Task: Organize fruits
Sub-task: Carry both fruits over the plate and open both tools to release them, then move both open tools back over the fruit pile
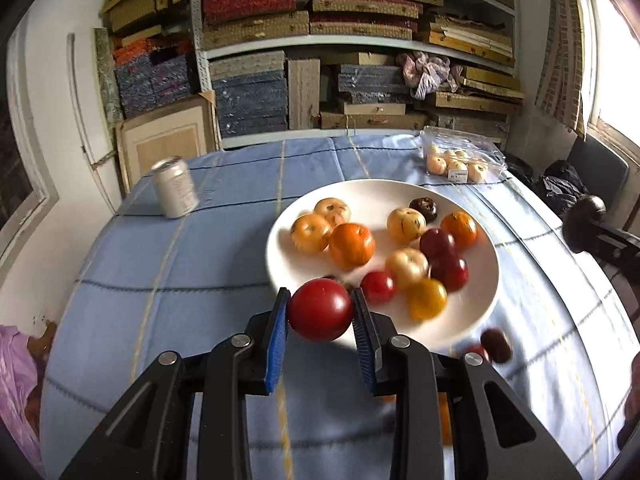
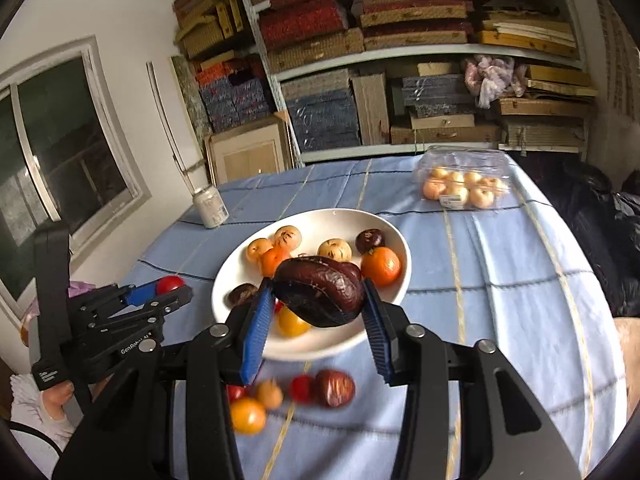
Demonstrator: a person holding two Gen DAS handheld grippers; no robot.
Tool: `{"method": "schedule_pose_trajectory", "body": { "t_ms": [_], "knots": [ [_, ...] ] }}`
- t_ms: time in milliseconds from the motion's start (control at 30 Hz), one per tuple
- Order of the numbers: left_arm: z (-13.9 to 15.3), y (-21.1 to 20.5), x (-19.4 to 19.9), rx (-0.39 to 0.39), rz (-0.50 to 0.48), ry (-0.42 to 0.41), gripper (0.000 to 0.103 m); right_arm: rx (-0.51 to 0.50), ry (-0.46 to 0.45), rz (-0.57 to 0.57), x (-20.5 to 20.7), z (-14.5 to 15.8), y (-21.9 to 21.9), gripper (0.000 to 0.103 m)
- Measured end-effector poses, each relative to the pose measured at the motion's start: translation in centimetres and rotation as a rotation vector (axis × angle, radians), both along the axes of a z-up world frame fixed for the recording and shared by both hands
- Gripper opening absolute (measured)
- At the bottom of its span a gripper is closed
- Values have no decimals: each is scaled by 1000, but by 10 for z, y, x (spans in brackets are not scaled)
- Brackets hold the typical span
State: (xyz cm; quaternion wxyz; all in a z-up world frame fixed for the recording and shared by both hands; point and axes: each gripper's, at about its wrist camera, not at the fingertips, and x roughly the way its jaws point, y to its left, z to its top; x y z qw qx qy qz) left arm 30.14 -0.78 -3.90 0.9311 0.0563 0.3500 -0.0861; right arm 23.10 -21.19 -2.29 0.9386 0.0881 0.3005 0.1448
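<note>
A white plate (image 1: 288, 248) on the blue tablecloth holds several fruits: oranges, yellow apples, red tomatoes and dark plums. My left gripper (image 1: 320, 312) is shut on a red tomato (image 1: 320, 309) at the plate's near edge. My right gripper (image 2: 318, 302) is shut on a large dark wrinkled fruit (image 2: 320, 294) above the plate's (image 2: 316, 344) near side. The left gripper (image 2: 160, 290) with its tomato (image 2: 170, 283) also shows at the left of the right wrist view. Several loose small fruits (image 2: 296, 392) lie on the cloth in front of the plate.
A silver can (image 1: 175, 188) stands at the table's far left. A clear plastic box of pale apples (image 1: 460, 158) sits at the far right. Shelves of stacked boxes (image 1: 352, 48) fill the wall behind. A dark chair (image 1: 592, 168) stands right of the table.
</note>
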Motion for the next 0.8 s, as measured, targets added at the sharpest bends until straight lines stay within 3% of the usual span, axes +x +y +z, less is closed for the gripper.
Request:
{"method": "schedule_pose_trajectory", "body": {
  "t_ms": [167,400,433,467,533,800],
  "knots": [
    [-13,-9,42,-32,14,47,31,-49,62,35,58,-22,30,43],
    [-36,-15,74,-19,27,98,31,-65,132,62,104,-54,50,44],
    [-37,-15,76,-20,33,96,38,-65,135,66,107,-56,50,51],
    [-38,-14,76,-18,34,96,44,-66,131,58,106,-58,47,61],
    [-36,-13,73,-15,41,75,54,-65,108,41,103,-55,43,64],
    [-17,-6,46,-5,46,37,54,-39,18,9,56,-24,20,67]
  ]
}}
